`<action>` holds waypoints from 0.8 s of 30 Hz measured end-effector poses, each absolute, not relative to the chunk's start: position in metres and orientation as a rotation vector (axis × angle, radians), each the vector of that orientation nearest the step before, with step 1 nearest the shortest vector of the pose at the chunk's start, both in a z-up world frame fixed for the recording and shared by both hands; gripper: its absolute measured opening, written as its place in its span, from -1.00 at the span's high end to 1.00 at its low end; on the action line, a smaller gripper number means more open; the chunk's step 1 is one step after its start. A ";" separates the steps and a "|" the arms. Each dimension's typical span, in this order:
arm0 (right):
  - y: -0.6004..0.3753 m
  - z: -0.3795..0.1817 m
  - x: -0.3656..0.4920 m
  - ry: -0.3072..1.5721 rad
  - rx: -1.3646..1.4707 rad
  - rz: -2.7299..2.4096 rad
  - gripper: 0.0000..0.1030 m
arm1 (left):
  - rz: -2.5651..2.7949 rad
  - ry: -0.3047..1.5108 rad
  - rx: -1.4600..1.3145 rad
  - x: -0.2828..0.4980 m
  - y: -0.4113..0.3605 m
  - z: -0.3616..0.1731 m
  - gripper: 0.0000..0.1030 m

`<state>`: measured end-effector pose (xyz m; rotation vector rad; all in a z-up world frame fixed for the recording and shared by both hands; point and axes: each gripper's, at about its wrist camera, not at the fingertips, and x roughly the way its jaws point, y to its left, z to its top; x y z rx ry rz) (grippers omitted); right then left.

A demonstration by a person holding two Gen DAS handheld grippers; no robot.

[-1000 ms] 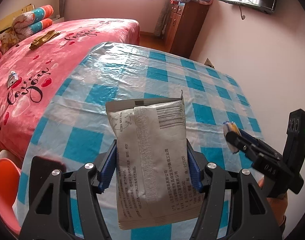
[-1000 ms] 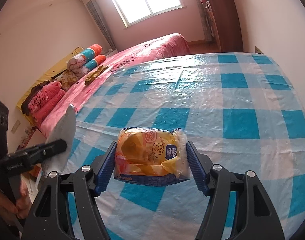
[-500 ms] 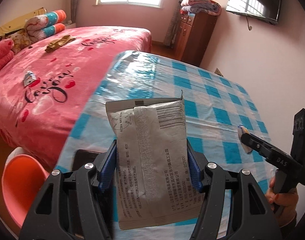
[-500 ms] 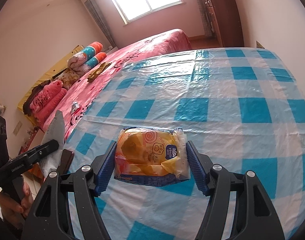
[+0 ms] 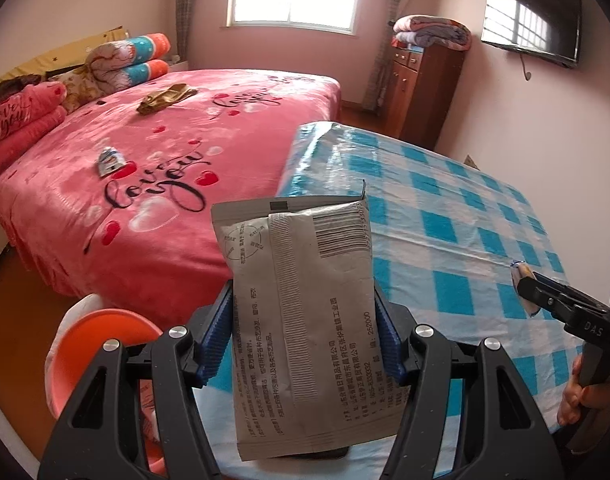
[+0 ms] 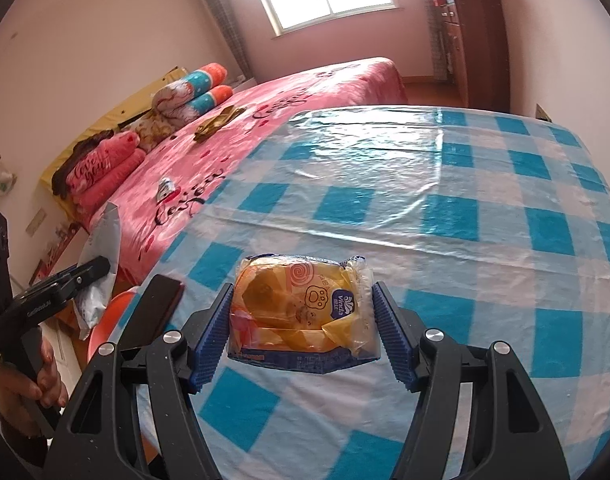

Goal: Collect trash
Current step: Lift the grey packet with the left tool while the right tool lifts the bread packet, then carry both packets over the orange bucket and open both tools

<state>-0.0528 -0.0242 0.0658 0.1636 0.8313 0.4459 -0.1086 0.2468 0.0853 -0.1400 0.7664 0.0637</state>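
In the left wrist view, the left hand-held gripper (image 5: 303,340) is clamped on a grey paper sachet printed with a barcode and small text (image 5: 305,312), which stands upright between the blue ribbed pads (image 5: 215,340) at centre frame. The sachet hides most of what lies behind it: only a sliver of a dark flat object (image 5: 325,454) shows under its lower edge, too little to identify. At lower left, the black gripper body cuts off part of an orange plastic bin with a white liner (image 5: 101,344); its contents cannot be made out. At the right edge, the right hand-held gripper (image 5: 523,284) reaches in edge-on, the person's fingers (image 5: 573,396) wrapped around its handle.

In the right wrist view, the right hand-held gripper (image 6: 303,320) is closed on a yellow-orange plastic tissue packet (image 6: 301,308), held just above the blue-and-white checked plastic-covered table (image 6: 445,208). A dark flat rectangular object (image 6: 153,312) lies at the table's left edge, partly hidden behind the gripper. At lower left, the left hand-held gripper appears side-on with the sachet, the orange bin only partly visible below it. A pink bed with heart print (image 6: 209,160) fills the upper left.
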 end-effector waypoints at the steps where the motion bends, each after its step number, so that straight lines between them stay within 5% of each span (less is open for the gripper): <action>1: -0.020 0.066 -0.054 0.832 0.159 0.452 -0.32 | 0.074 0.766 -0.138 -0.111 0.252 0.085 -0.24; 24: 0.069 0.093 -0.077 0.811 0.007 0.597 -0.33 | 0.243 0.757 -0.155 -0.150 0.327 0.078 -0.24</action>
